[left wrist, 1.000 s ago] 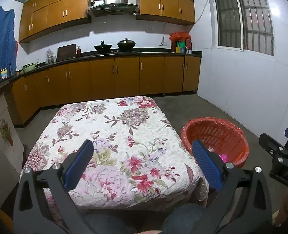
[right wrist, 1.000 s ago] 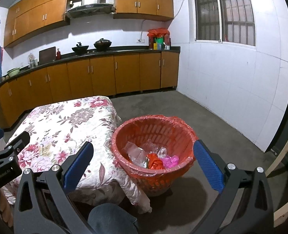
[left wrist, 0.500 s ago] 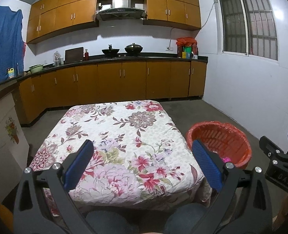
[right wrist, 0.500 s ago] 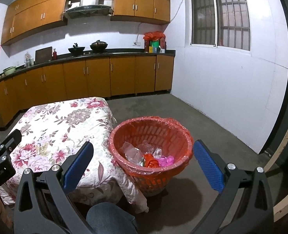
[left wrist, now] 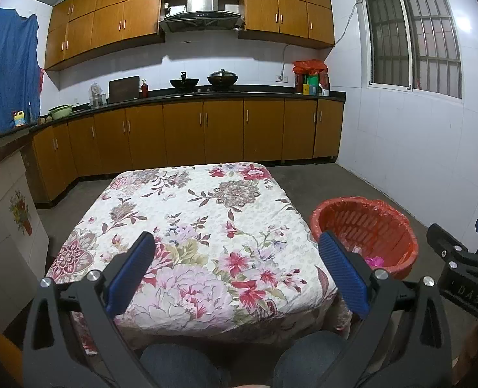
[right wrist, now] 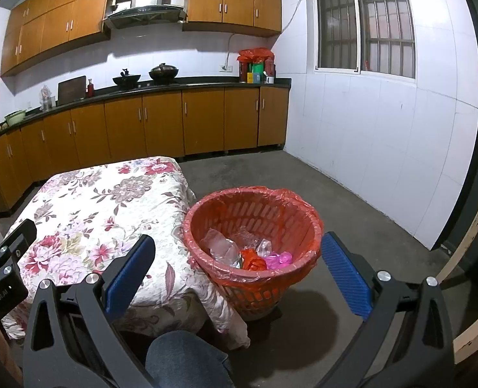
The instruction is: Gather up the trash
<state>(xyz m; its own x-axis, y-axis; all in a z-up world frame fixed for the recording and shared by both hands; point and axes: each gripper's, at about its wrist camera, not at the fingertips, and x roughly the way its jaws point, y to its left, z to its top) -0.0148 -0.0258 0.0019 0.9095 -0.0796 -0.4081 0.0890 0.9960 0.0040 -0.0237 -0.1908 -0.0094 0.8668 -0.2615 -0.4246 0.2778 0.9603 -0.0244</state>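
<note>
A red plastic basket lined with a red bag stands on the floor at the right of the table; it also shows in the left wrist view. Inside lie clear plastic wrappers, a red scrap and a pink scrap. My left gripper is open and empty, held above the near edge of the floral tablecloth. My right gripper is open and empty, held in front of the basket. No trash shows on the tablecloth.
The person's knees sit at the table's near edge. Kitchen cabinets run along the far wall, with woks and bottles on the counter. A white wall is at the right, bare concrete floor around the basket. A wooden board leans at far right.
Both grippers have drawn back and tilted up, so the table and basket look smaller and lower. Both stay open and empty.
</note>
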